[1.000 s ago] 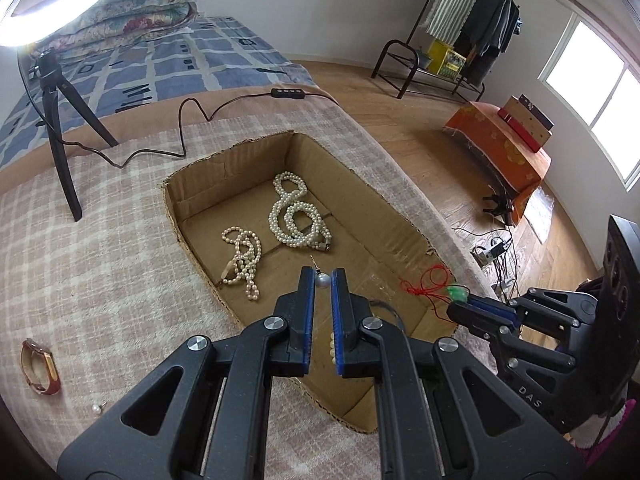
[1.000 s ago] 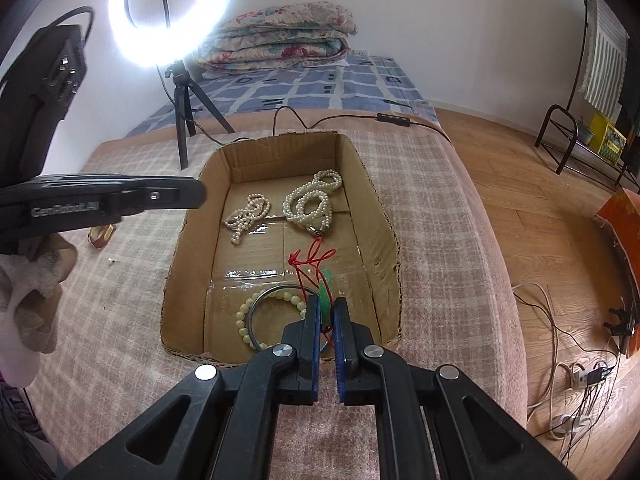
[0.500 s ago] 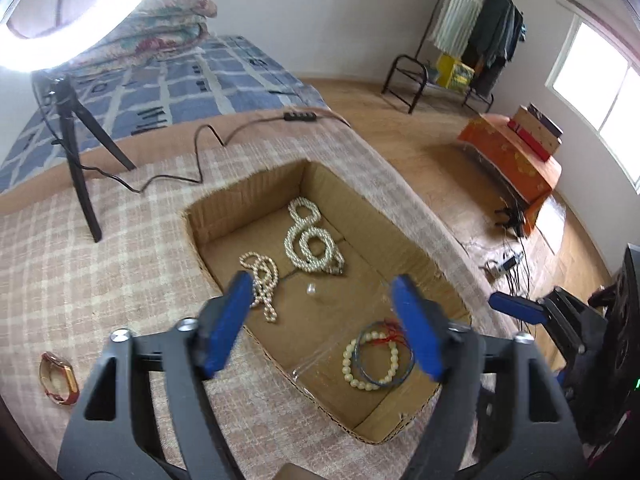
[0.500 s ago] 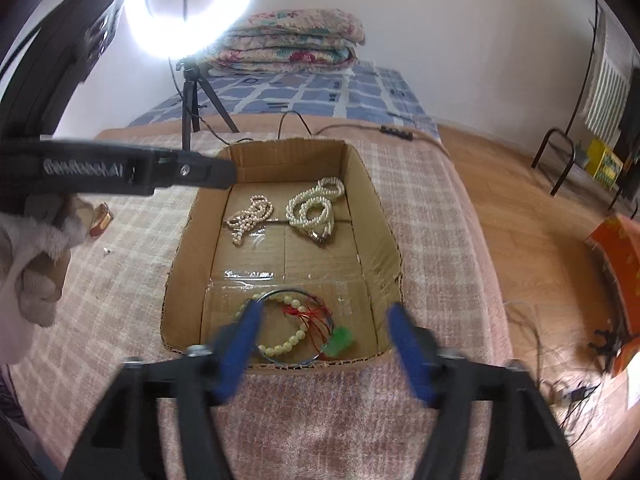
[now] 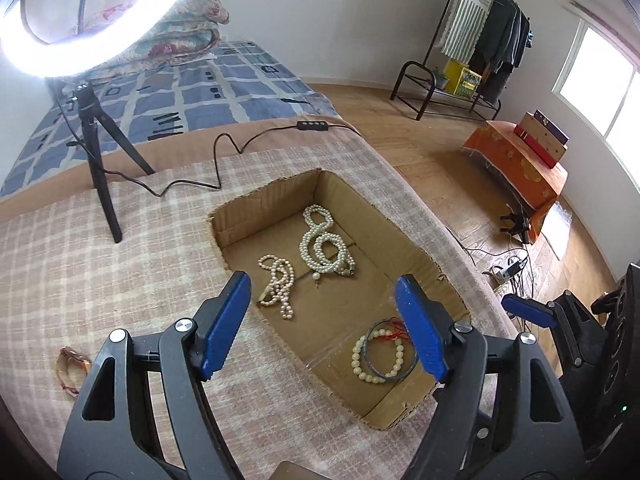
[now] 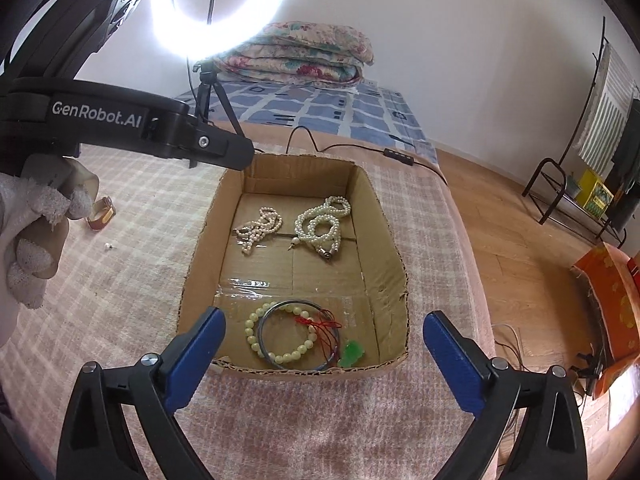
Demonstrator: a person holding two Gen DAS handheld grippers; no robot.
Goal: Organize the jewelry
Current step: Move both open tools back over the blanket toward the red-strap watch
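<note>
Right wrist view: your right gripper [image 6: 322, 354] has just been opening and stands wide, empty, above the shallow brown cardboard box [image 6: 394, 248]. Your left gripper [image 5: 326, 326] gapes empty too, over the white pearl necklaces [image 5: 320, 242].

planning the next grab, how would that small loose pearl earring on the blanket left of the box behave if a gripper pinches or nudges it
The pearl earring looks tiny and round, so it would probably roll or skid off smooth finger pads. The plaid blanket is soft, so a nudge may press it into the weave rather than slide it. It seems very light; a pinch could flick it away.
</note>
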